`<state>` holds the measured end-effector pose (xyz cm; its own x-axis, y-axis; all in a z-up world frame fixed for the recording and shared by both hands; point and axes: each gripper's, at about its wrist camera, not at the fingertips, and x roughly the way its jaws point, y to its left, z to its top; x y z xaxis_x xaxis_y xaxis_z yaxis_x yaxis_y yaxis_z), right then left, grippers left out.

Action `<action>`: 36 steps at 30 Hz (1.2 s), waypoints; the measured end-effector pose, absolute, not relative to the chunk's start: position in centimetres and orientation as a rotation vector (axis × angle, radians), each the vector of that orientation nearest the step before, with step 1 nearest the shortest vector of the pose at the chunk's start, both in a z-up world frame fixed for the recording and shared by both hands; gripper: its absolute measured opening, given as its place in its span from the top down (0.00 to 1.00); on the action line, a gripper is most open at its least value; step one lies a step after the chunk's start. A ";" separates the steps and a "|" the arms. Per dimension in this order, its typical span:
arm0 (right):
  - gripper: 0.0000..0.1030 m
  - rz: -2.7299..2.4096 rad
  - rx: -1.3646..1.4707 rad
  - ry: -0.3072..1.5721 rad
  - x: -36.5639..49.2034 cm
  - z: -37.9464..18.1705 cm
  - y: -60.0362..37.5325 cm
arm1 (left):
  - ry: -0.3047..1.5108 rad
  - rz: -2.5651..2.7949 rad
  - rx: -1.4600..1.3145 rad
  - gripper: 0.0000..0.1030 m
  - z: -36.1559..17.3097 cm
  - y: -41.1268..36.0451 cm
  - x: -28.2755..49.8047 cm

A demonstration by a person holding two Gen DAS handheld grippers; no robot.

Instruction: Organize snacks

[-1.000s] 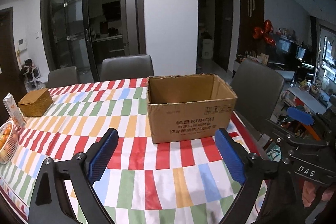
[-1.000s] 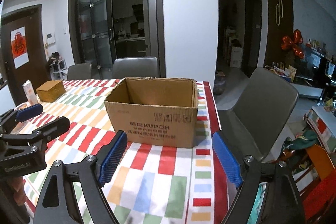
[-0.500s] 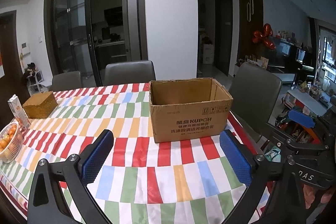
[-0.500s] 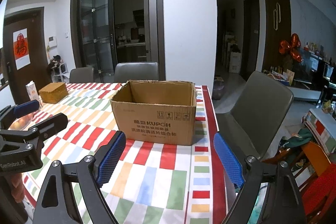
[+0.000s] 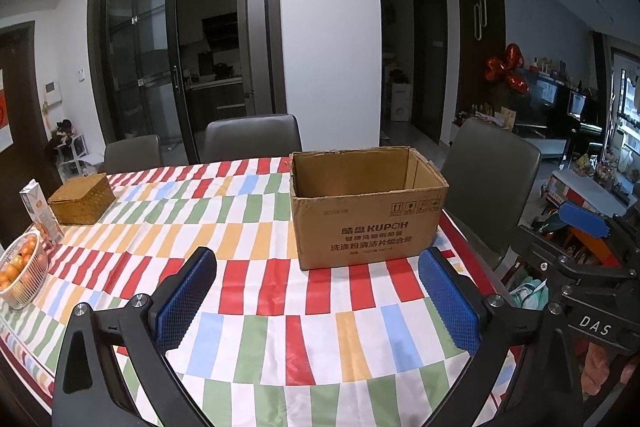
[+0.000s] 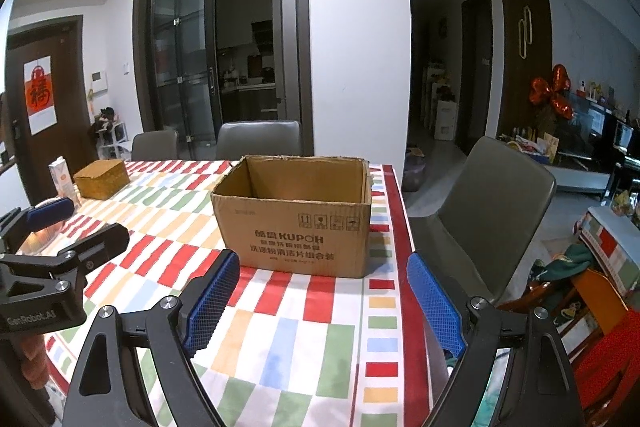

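Note:
An open brown cardboard box (image 5: 368, 223) printed KUPOH stands on the striped tablecloth near the table's right edge; it also shows in the right wrist view (image 6: 296, 227). What shows of its inside looks empty. My left gripper (image 5: 318, 279) is open and empty, held over the cloth in front of the box. My right gripper (image 6: 322, 277) is open and empty, in front of the box near the table's right edge. Each gripper shows at the edge of the other's view. No snack packets are in view.
A woven box (image 5: 82, 203), a drink carton (image 5: 40, 213) and a white basket of oranges (image 5: 20, 271) sit at the table's left side. Grey chairs (image 5: 488, 195) stand at the right and far sides. The table (image 6: 390, 267) ends at the red border.
Both grippers have pulled back and risen slightly, so the box looks smaller and farther. The jaws stay open.

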<state>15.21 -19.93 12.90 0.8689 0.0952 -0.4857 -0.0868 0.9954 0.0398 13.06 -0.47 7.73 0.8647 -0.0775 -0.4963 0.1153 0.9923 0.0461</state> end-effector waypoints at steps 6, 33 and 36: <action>0.16 0.087 0.011 0.502 15.2 13.1 -20.1 | 0.510 -0.092 0.078 0.00 7.9 -0.4 13.1; 0.16 0.088 0.013 0.504 15.2 13.3 -20.0 | 0.503 -0.079 0.083 0.00 8.0 -0.5 13.1; 0.16 0.092 0.014 0.507 15.3 13.3 -19.9 | 0.501 -0.076 0.080 0.00 8.2 -0.4 12.9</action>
